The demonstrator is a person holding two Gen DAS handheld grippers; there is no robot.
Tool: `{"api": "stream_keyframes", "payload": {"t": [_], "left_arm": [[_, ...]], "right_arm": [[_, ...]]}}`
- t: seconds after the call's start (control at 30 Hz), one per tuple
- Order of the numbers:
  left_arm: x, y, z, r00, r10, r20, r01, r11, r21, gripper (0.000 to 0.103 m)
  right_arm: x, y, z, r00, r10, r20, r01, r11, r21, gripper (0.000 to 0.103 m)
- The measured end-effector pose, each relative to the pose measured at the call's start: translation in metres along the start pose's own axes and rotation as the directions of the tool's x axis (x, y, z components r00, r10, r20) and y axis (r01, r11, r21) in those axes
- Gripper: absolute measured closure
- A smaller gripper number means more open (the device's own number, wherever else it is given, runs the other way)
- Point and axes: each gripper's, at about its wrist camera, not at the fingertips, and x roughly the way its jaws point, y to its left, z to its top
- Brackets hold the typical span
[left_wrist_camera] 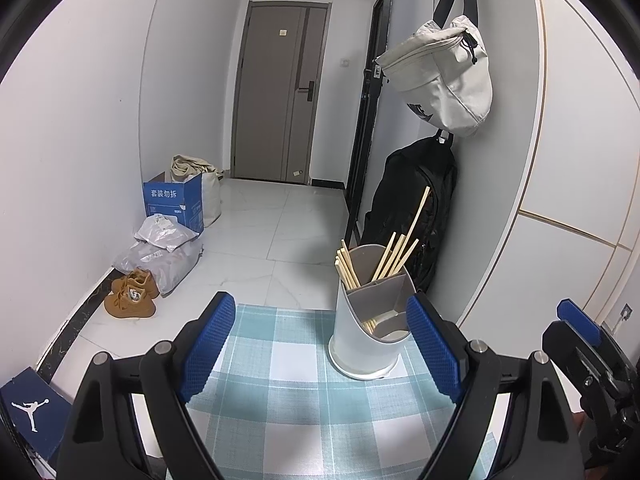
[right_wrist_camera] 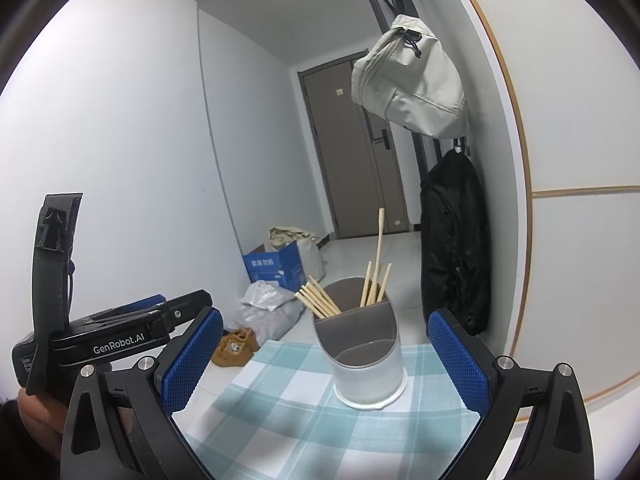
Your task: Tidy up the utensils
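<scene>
A white utensil holder (left_wrist_camera: 366, 340) with grey dividers stands upright on the teal checked tablecloth (left_wrist_camera: 280, 380) near its far right edge. Several wooden chopsticks (left_wrist_camera: 394, 254) stand in its back compartments; the front compartment looks empty. My left gripper (left_wrist_camera: 320, 352) is open and empty, just short of the holder. The holder (right_wrist_camera: 366, 360) and chopsticks (right_wrist_camera: 374, 276) also show in the right wrist view, on the cloth (right_wrist_camera: 280, 400). My right gripper (right_wrist_camera: 326, 364) is open and empty, with the holder ahead between its fingers. Each gripper shows at the edge of the other's view.
A black backpack (left_wrist_camera: 416, 216) and a beige bag (left_wrist_camera: 444, 76) hang on the right wall beside the table. On the floor at left lie tan shoes (left_wrist_camera: 130, 294), plastic parcels (left_wrist_camera: 164, 246) and a blue box (left_wrist_camera: 174, 202). A door (left_wrist_camera: 276, 100) closes the hallway.
</scene>
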Motion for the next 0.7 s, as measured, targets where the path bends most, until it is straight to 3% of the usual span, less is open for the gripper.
{"api": "stream_keyframes", "payload": {"t": [0.7], "left_arm": [[-0.0003,-0.0041,-0.0025,1.000,0.001,-0.003,-0.001,1.000,0.003,0.019]], "right_arm": [[-0.0008,-0.0001,-0.0021,1.000,-0.003,-0.003,0.003,1.000,0.009,0.000]]}}
